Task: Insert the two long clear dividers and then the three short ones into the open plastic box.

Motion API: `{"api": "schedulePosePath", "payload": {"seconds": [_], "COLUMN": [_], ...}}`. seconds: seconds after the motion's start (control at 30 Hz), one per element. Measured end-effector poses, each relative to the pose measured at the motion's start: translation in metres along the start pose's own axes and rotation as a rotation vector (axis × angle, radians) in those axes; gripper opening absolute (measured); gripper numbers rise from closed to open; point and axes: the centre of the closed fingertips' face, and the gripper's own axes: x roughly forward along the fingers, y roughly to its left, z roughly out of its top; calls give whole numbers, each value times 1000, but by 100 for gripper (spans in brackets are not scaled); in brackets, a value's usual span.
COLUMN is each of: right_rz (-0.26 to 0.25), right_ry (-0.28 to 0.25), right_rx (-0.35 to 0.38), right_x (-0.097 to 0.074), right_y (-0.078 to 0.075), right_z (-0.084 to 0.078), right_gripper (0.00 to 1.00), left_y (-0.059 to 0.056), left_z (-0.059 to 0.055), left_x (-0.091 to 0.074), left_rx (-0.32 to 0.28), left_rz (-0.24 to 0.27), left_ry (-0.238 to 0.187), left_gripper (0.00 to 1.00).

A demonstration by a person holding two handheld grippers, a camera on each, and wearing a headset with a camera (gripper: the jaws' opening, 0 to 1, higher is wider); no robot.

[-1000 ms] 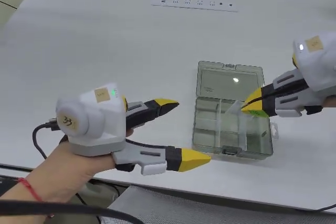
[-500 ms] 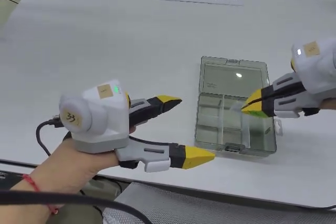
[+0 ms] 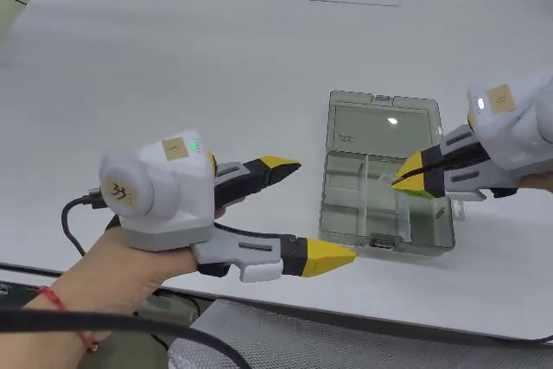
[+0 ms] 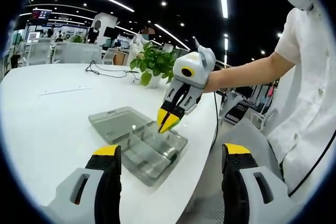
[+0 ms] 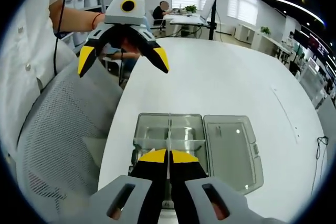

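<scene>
Risk: a crooked insertion.
Head view: right gripper [image 3: 406, 177] is over the box [image 3: 346, 218] at 3 o'clock; left gripper [image 3: 318, 211], jaws apart and empty, at 7. Left gripper view: box at centre. Right gripper view: jaws clamp the clear divider [image 5: 169, 129] at 6 o'clock; if tilted, it probably misses its slots.

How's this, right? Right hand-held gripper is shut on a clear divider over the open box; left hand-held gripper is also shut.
Not quite: the left hand-held gripper is open, its jaws spread wide in the left gripper view. The rest holds: the right hand-held gripper is shut on the clear divider over the open box.
</scene>
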Motion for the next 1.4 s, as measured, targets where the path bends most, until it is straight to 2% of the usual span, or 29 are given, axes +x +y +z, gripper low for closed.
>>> {"api": "schedulePosePath", "payload": {"seconds": [0.17, 0.3, 0.67, 1.17, 1.4], "right_rz": [5, 11, 22, 25, 25], "right_ry": [11, 26, 110, 210, 238], "right_rx": [7, 9, -1, -42, -51], "right_x": [4, 7, 25, 39, 40], "right_y": [3, 0, 2, 2, 1], "right_z": [0, -3, -15, -27, -31], "right_gripper": [2, 2, 2, 2, 2], "left_y": [0, 0, 2, 2, 2], "left_z": [0, 0, -3, -3, -2], "left_x": [0, 0, 1, 1, 0], "left_rx": [3, 2, 3, 1, 1], "left_rz": [0, -2, -5, -6, -3], "left_ry": [3, 4, 15, 15, 12], "left_gripper": [79, 80, 80, 79, 79]}}
